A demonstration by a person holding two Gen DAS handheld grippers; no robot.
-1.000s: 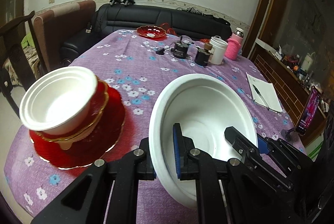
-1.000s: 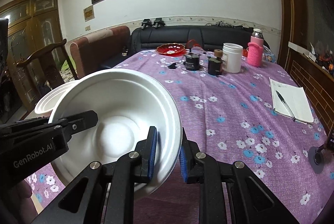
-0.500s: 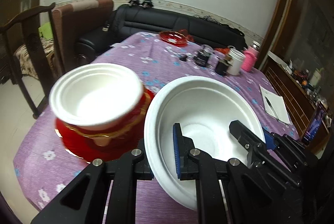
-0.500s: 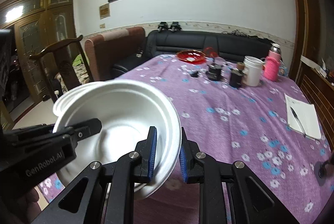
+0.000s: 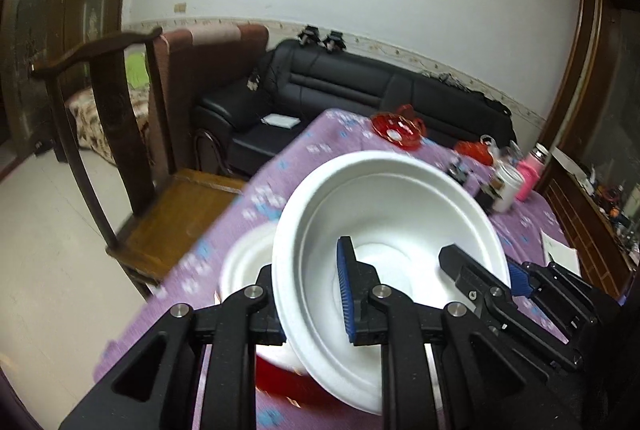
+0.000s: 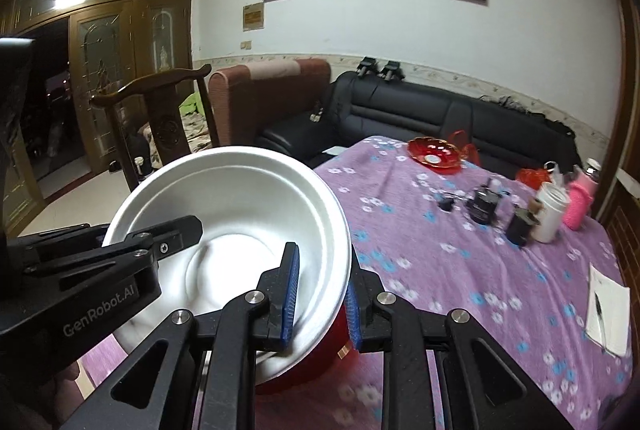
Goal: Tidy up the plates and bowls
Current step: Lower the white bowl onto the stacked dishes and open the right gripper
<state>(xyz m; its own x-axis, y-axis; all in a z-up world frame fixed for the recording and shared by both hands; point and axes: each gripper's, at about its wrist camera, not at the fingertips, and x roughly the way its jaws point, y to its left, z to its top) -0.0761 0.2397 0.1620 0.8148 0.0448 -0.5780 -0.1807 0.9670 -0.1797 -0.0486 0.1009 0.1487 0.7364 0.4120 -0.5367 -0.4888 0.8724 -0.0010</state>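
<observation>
Left wrist view shows the left gripper (image 5: 310, 296) straddling the near rim of the large white bowl (image 5: 390, 218), one finger inside and one outside; its jaws are easing apart, yet the pads look to be pressing the rim. Across the bowl, the right gripper (image 5: 478, 270) pinches the opposite rim. From the right wrist view, the right gripper (image 6: 320, 298) clamps the bowl's (image 6: 240, 201) edge between its blue pads, while the left gripper (image 6: 172, 232) holds the far side. So the bowl hangs tilted between both grippers, above a smaller white bowl (image 5: 246, 264) seated on red plates (image 5: 288, 378) at the bench's (image 6: 460, 270) near corner. Farther off stand a red dish (image 6: 434, 155), a white cup (image 6: 552, 211) and a notebook (image 6: 610, 310).
</observation>
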